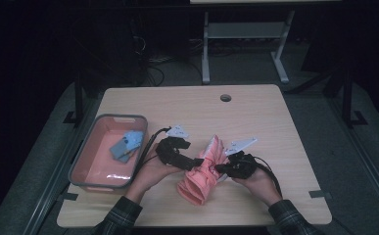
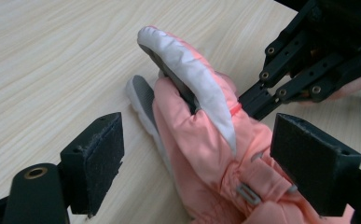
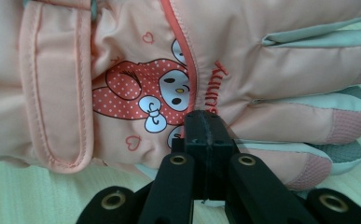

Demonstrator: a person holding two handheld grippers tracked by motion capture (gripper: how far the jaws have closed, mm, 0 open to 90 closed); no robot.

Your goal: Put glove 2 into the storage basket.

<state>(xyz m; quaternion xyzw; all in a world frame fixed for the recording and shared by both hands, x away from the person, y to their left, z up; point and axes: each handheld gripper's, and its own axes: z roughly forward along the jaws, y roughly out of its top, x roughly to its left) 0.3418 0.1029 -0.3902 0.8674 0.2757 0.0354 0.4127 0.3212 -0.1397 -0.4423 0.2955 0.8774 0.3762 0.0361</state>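
A pink padded glove (image 1: 201, 181) with white and grey finger panels lies at the middle of the wooden table (image 1: 255, 122), propped on its edge. My left gripper (image 1: 199, 162) reaches it from the left. In the left gripper view its jaws (image 2: 204, 163) stand open on either side of the glove (image 2: 201, 140), the pads clear of it. My right gripper (image 1: 220, 169) comes in from the right. In the right gripper view its jaws (image 3: 208, 128) are shut, pinching the fabric of the glove (image 3: 122, 56) just below a cartoon print.
A grey-rimmed pink bin (image 1: 79, 161) stands at the table's left, holding a few blue and grey flat pieces (image 1: 127, 144). A round cable hole (image 1: 225, 98) sits near the far edge. Beyond the table stands a grey metal frame (image 1: 246, 49).
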